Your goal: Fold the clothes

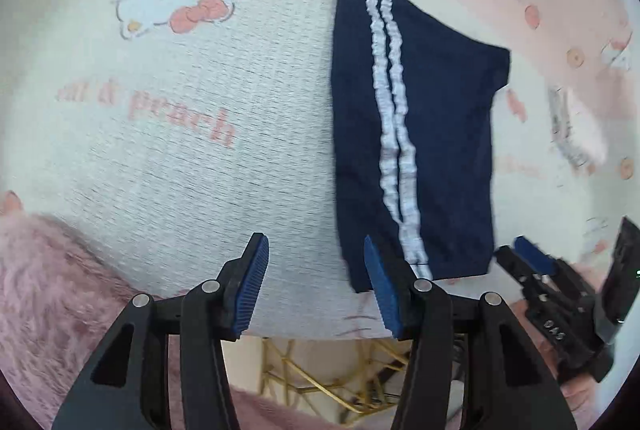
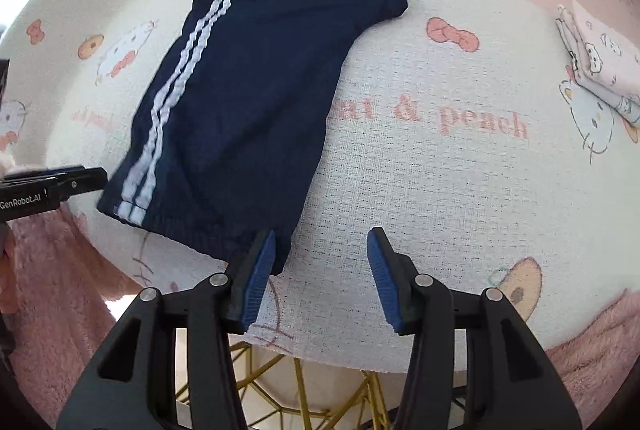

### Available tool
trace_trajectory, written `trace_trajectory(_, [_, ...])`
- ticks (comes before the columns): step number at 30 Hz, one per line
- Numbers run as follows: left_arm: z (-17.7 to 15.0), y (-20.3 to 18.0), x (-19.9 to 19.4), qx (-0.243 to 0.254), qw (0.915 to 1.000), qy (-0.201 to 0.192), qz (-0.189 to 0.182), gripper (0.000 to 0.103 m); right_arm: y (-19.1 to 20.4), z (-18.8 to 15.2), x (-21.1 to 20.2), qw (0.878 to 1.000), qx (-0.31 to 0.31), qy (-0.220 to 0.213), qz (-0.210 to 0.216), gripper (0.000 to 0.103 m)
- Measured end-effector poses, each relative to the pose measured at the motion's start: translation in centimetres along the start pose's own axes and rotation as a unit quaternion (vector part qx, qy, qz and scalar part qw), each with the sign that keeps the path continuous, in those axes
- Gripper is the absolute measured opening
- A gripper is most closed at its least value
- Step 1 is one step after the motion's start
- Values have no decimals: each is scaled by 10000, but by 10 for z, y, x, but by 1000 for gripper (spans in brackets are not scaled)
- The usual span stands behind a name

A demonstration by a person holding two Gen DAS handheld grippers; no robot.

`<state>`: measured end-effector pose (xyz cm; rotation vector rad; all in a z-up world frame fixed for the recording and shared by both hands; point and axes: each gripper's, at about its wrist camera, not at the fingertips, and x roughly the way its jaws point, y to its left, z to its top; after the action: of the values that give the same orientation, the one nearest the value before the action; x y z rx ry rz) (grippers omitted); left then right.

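Note:
Navy shorts [image 1: 436,133] with two white side stripes lie flat on the cat-print cloth, folded in half lengthwise; they also show in the right wrist view [image 2: 248,101]. My left gripper [image 1: 316,270] is open and empty, just left of the shorts' waistband end near the table's front edge. My right gripper [image 2: 322,262] is open and empty, its left fingertip [image 2: 264,254] over the waistband corner. The right gripper also shows in the left wrist view [image 1: 532,258], and the left gripper in the right wrist view [image 2: 80,181].
A pink and white cat-print cloth [image 2: 440,169] covers the table. A folded light printed cloth [image 2: 600,61] lies at the right. Pink fluffy fabric [image 1: 48,290] hangs at the front edge. A gold wire frame [image 2: 304,390] shows below the table.

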<state>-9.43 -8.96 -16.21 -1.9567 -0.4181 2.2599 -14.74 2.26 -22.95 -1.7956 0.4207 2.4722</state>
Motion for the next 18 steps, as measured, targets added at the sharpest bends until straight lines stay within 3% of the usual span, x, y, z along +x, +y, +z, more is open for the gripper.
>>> trace_trajectory(4, [-13,-14,18,593,9950,270,763,52,9,4,5,9999,-166,28,-32,49])
trace_trajectory(6, [-17,-10,19,553,9932,315,978,52,11,7,28,9986,-310,322,-293,49])
trace_trajectory(8, [-19,-7,11,508,9903,118,1288,52,6,6,31,9981,-91,577,-218,49])
trace_trajectory(9, [-20,-6,6,480,9902,-10,1313,52,5,7,26,9985,-42,519,-148,49])
trace_trajectory(12, [-26,-5,0,306,9989,-89,340,52,10,13,12,9998,-86,172,-102,50])
trace_trajectory(13, [-28,-7,4,371,9988,-41,330,52,11,14,15,9997,-108,163,-115,51])
trace_trajectory(14, [-30,-10,7,471,9979,11,446,52,13,15,18,9997,-127,170,-128,52])
trace_trajectory(16, [-35,-9,16,651,9916,125,1114,52,15,12,36,9984,-178,495,-226,52])
trace_trajectory(18, [-38,-2,15,582,9862,124,1544,52,17,9,35,9985,-264,402,-248,52])
